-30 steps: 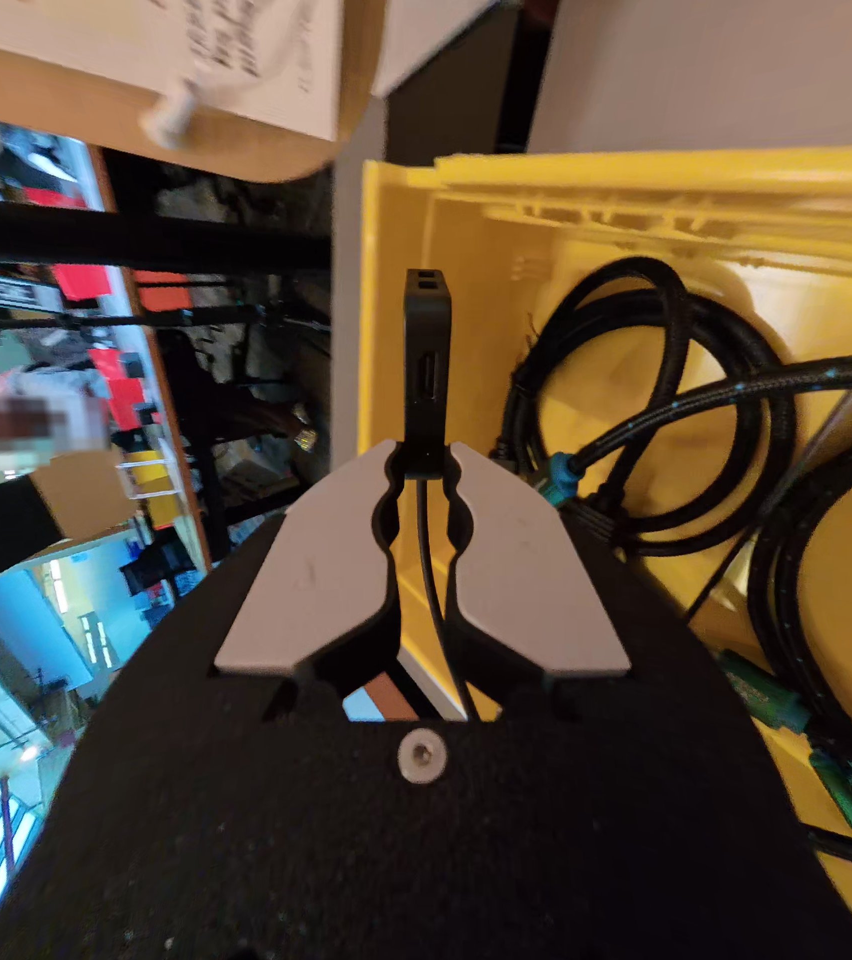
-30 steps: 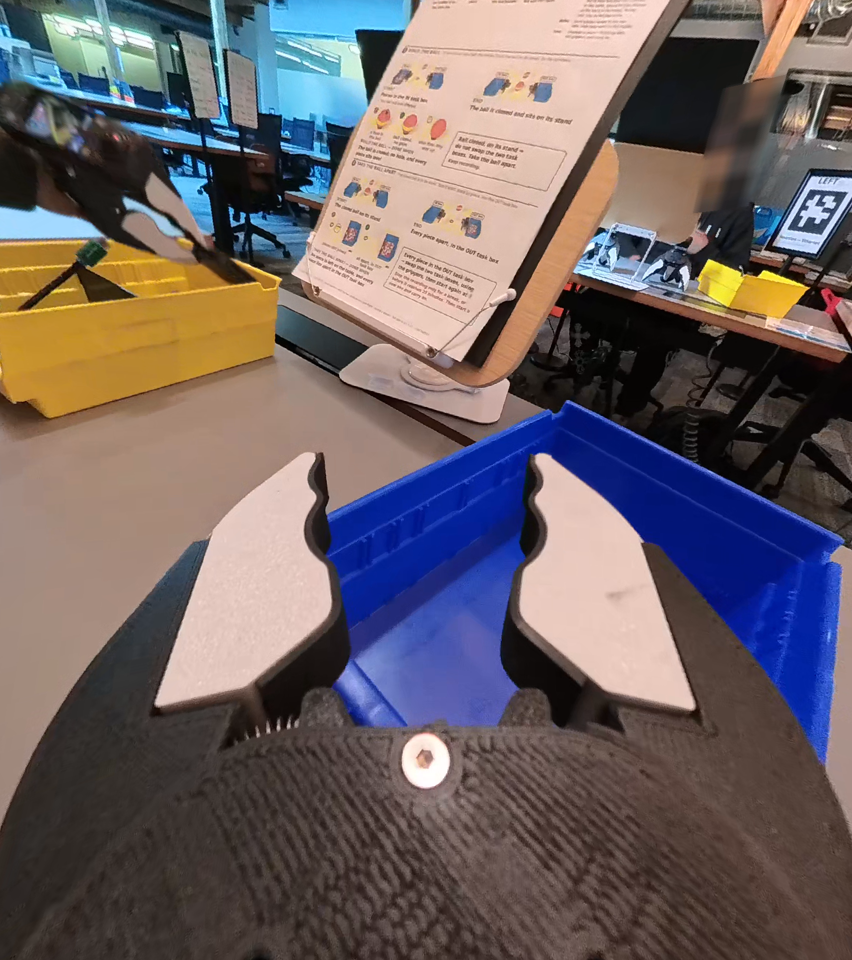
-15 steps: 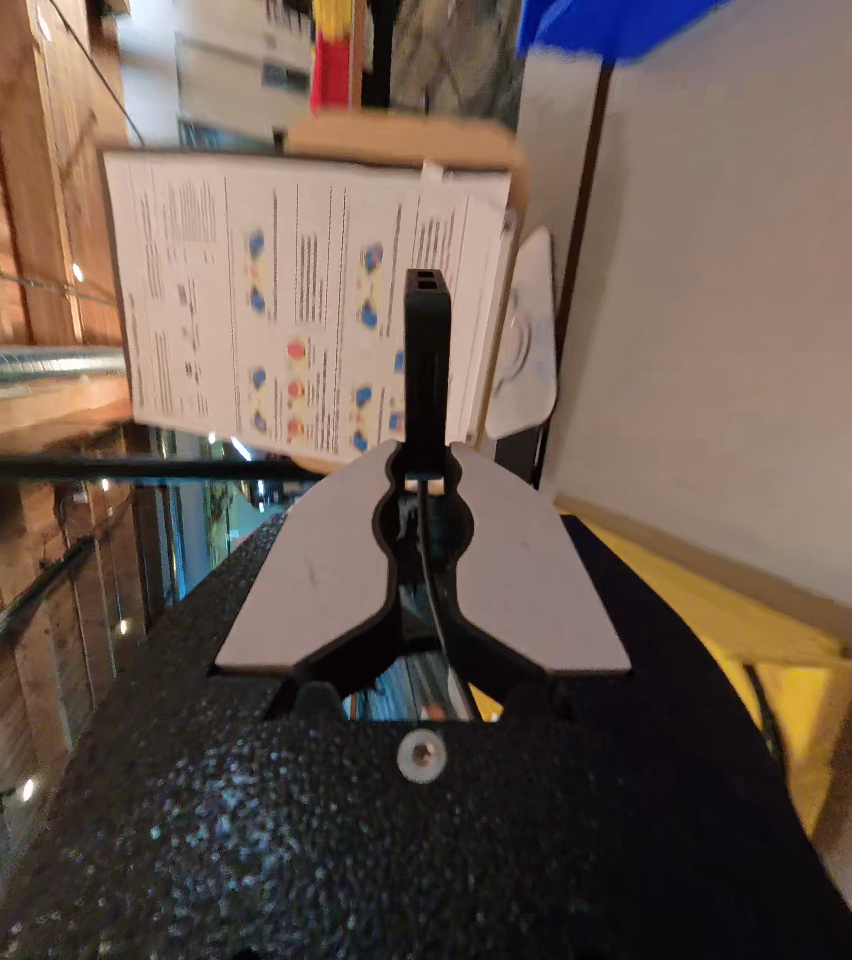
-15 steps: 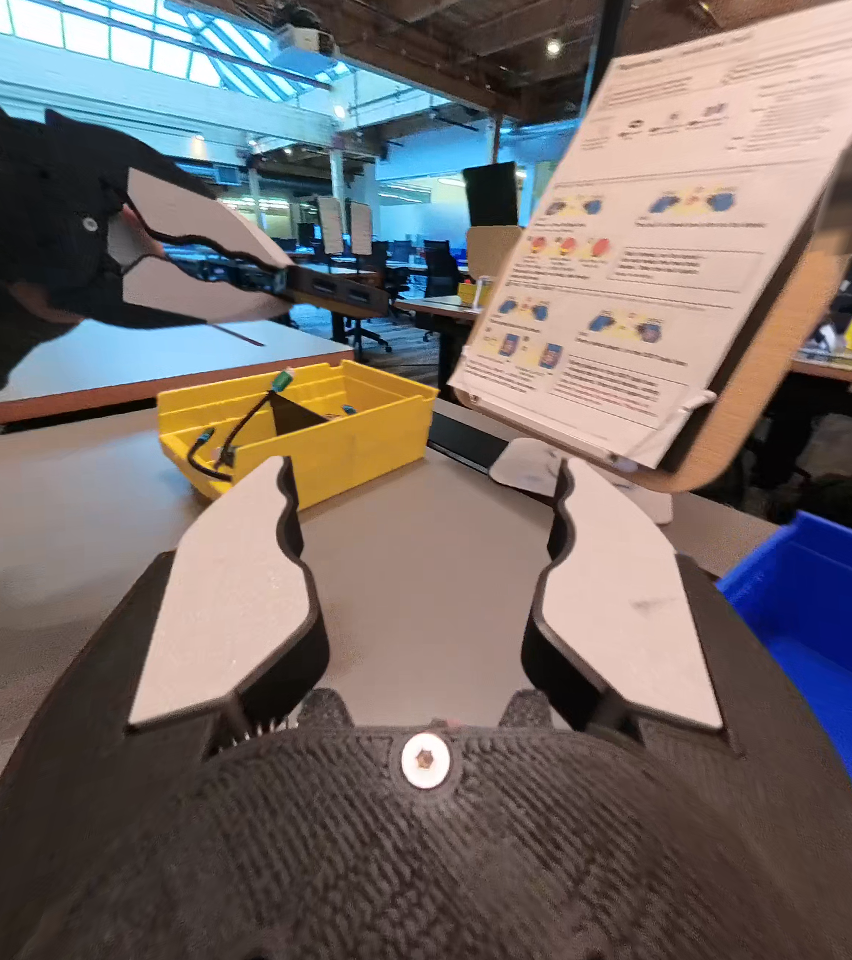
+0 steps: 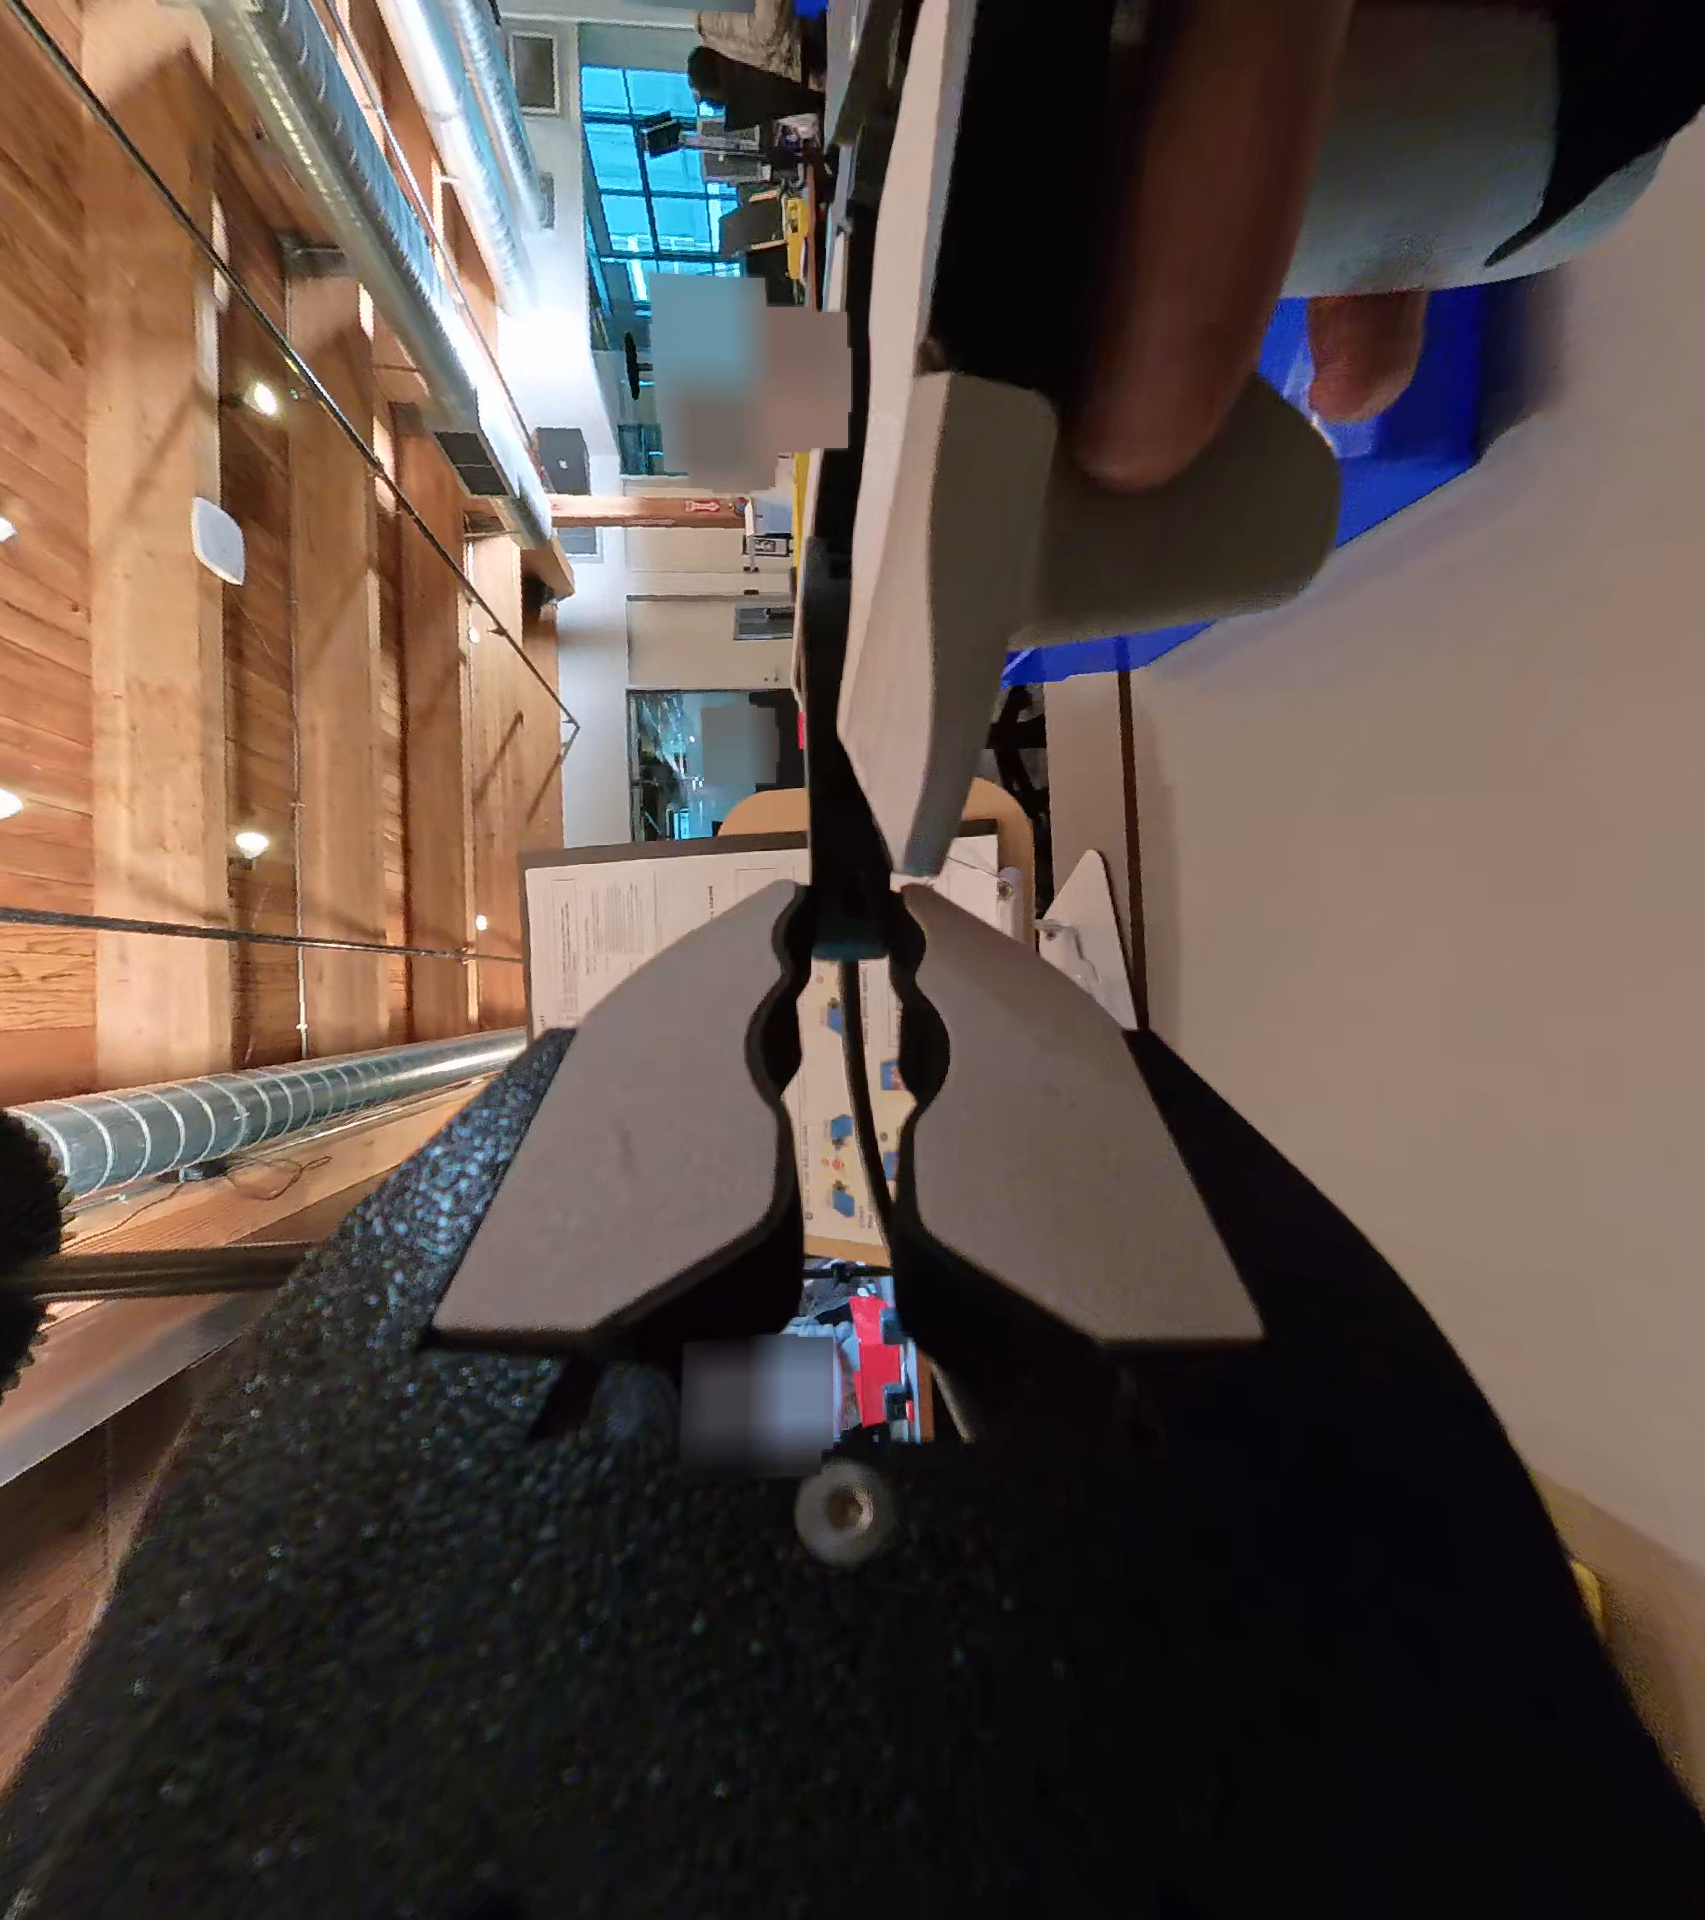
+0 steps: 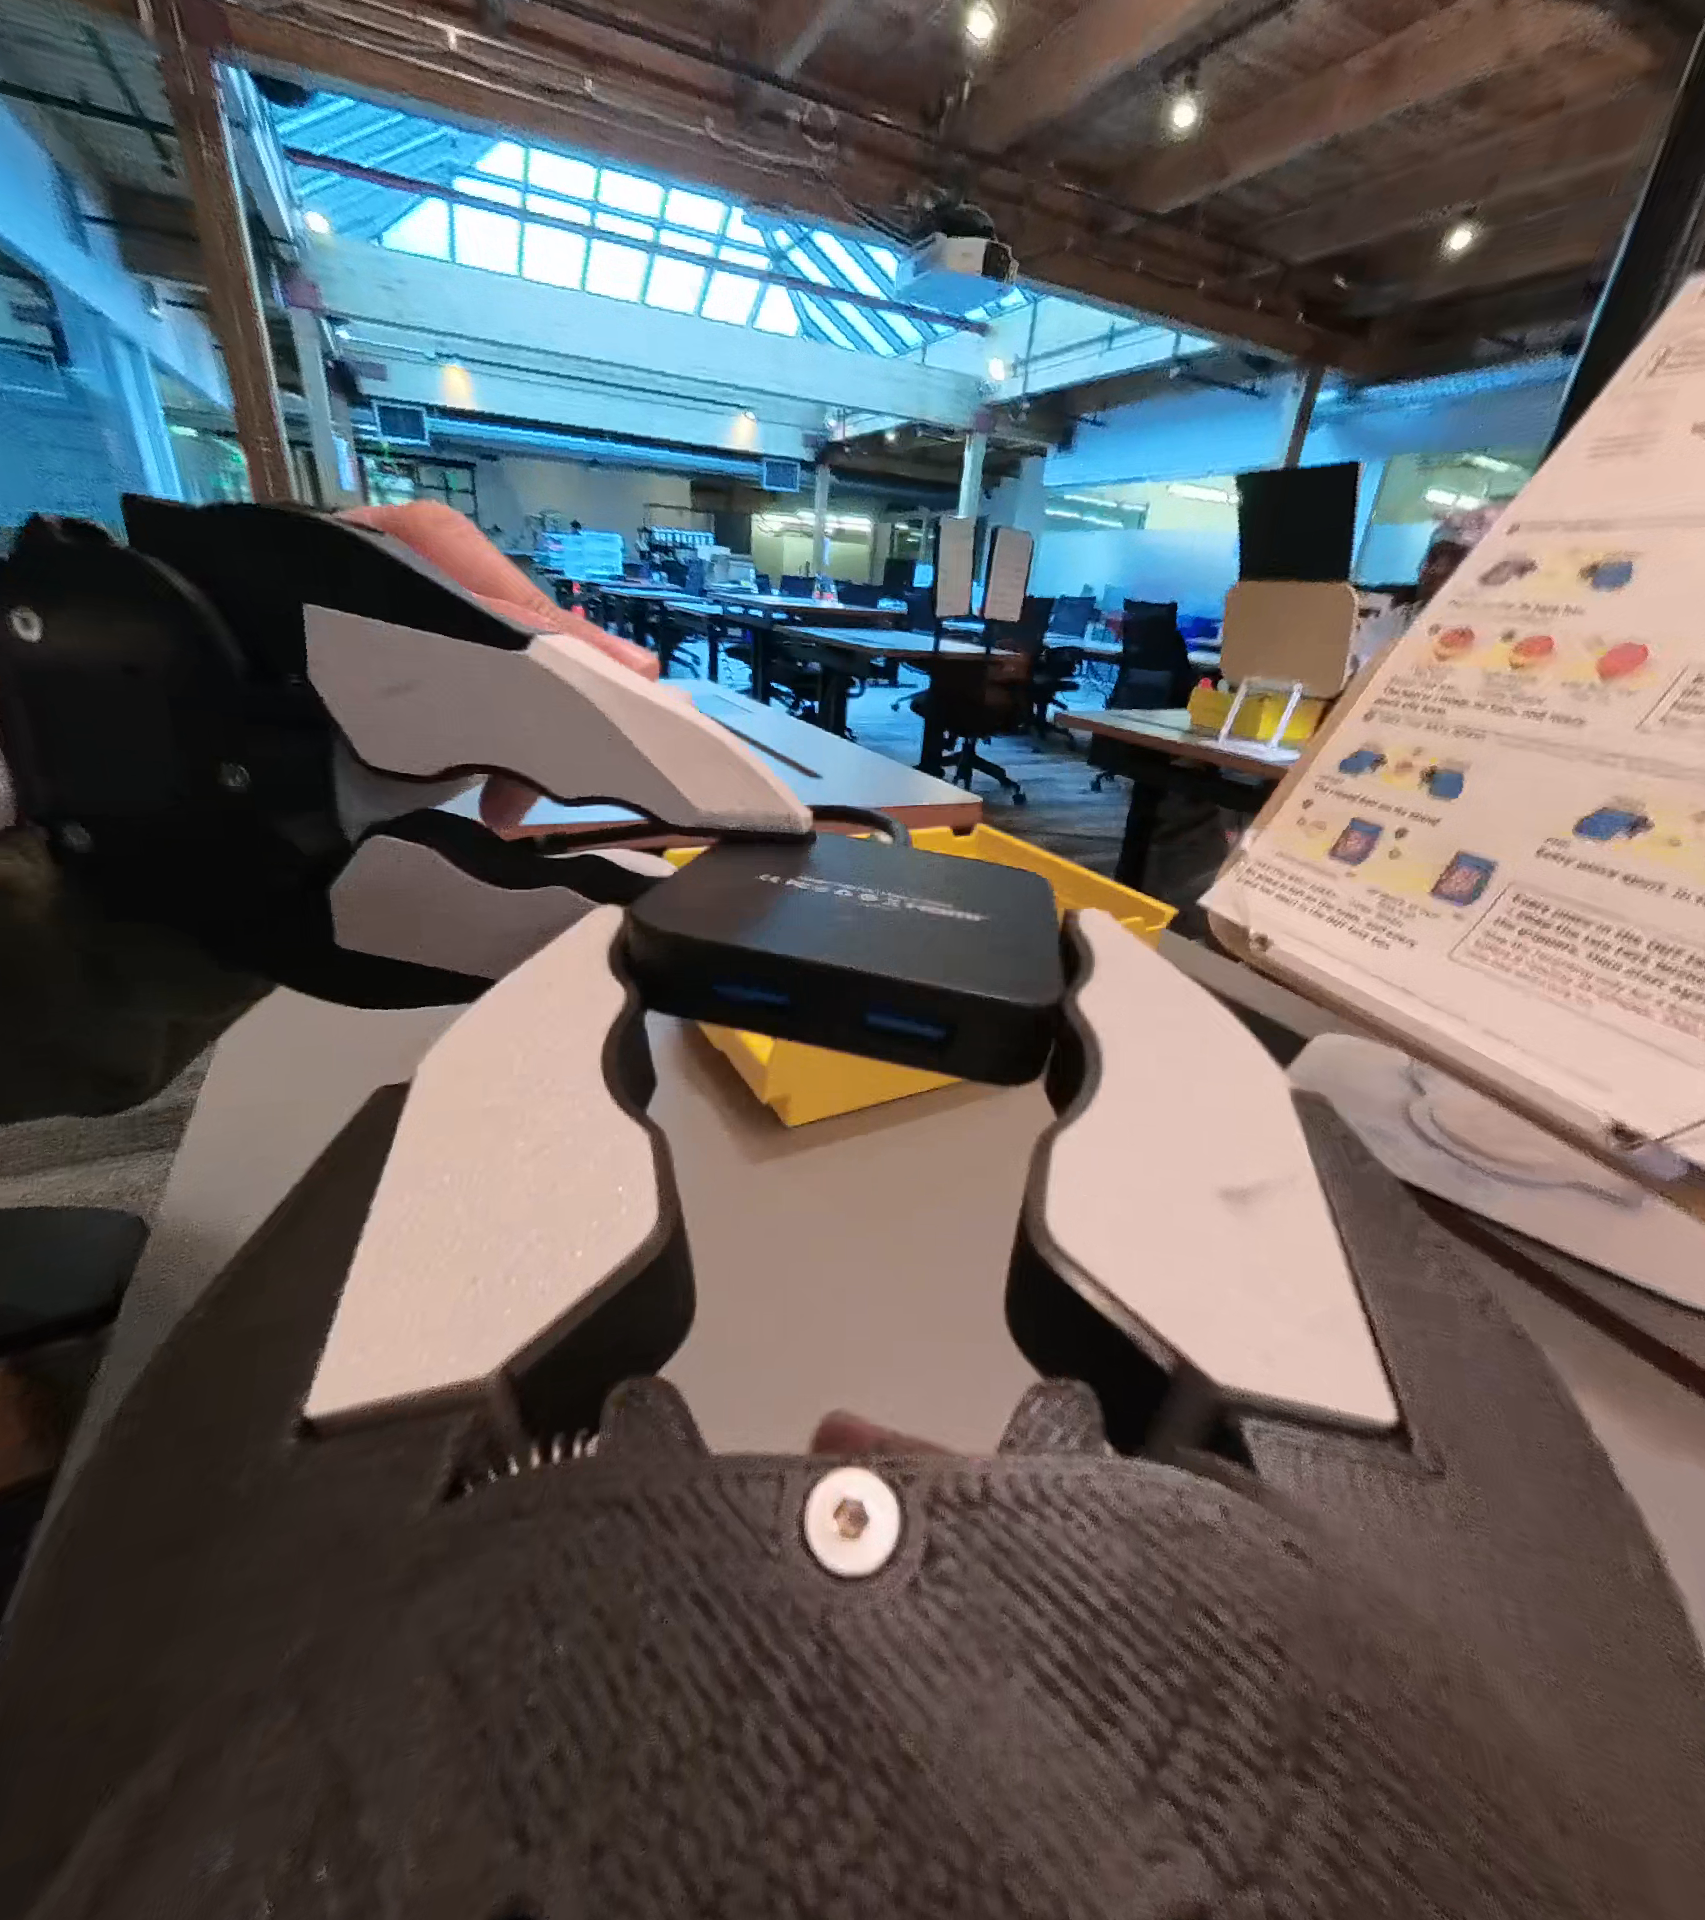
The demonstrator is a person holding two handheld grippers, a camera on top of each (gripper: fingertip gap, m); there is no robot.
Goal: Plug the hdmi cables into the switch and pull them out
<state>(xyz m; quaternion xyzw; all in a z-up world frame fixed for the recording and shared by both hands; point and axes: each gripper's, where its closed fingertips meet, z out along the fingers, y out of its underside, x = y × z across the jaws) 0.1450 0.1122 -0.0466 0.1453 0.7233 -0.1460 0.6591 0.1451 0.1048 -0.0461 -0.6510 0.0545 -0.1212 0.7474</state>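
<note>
The black switch [image 6: 827, 904] is a flat square box with two blue ports facing me. It hangs in the air between both grippers. My left gripper [image 5: 853, 914] is shut on its far corner, edge-on in the left wrist view [image 5: 827, 748], with its thin black cable [image 5: 869, 1091] running back between the fingers. My right gripper [image 6: 843, 966] has its fingers against the switch's two sides. The left gripper also shows in the right wrist view [image 6: 723, 857]. No HDMI cable is in view.
The yellow bin [image 6: 827, 1081] sits on the grey table [image 6: 827, 1247] just behind the switch. An instruction sheet on a wooden stand [image 6: 1554, 831] stands at the right. A blue bin [image 5: 1399, 468] lies beyond the right gripper. A person's fingers [image 5: 1139, 312] hold that gripper.
My left gripper lifted the switch out of the yellow bin and swung it toward my right gripper. My right gripper left the blue bin, came to the switch and narrowed around it.
</note>
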